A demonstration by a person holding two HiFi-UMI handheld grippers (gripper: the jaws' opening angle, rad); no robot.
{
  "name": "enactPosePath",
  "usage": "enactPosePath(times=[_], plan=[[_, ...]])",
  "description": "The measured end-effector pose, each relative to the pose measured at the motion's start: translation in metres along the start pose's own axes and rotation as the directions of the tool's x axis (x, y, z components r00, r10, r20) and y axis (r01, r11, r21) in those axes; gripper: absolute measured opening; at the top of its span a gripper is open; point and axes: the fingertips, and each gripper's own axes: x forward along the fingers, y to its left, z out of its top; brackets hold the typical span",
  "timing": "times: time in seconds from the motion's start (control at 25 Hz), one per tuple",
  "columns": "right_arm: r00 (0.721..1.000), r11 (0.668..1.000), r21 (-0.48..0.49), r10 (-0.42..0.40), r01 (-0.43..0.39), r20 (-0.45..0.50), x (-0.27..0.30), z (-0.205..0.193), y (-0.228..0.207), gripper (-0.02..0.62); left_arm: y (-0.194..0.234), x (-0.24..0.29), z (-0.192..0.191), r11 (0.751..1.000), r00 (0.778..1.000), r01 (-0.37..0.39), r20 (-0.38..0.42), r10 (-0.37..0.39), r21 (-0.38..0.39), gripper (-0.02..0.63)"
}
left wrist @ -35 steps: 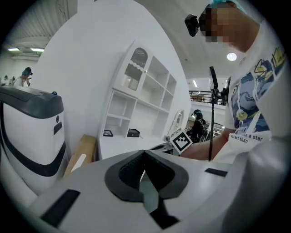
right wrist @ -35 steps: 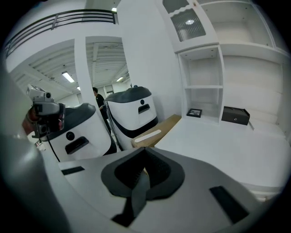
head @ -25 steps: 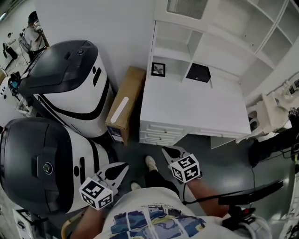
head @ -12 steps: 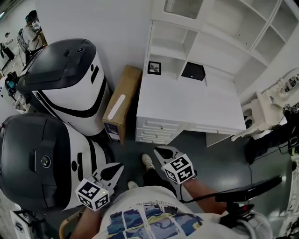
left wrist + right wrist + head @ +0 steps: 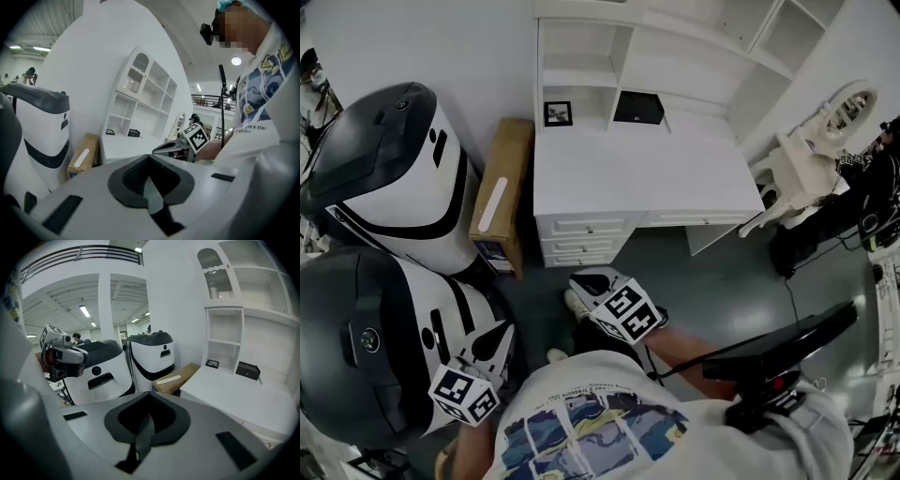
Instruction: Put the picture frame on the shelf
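You hold your left gripper and right gripper clenched and empty near your body, well apart from the picture frame standing at the white desk's far-left corner.

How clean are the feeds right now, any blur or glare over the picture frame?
Head view: sharp, evenly lit, edges bowed by the lens; picture frame small but clear. Left gripper view: heavy fisheye, dark corners, one bright ceiling lamp, frame tiny. Right gripper view: fisheye too, no glare on the frame.
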Motion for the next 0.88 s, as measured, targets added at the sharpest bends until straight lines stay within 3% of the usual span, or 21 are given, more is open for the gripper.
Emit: enactPosePath(times=[0.88], plan=[[1.0, 1.0, -0.01, 0.022, -0.022, -0.016, 0.018, 0.002, 0.001, 0.025, 0.013, 0.0, -0.002, 1.0, 1.0, -0.014, 0.0, 0.014, -0.013, 0.012]])
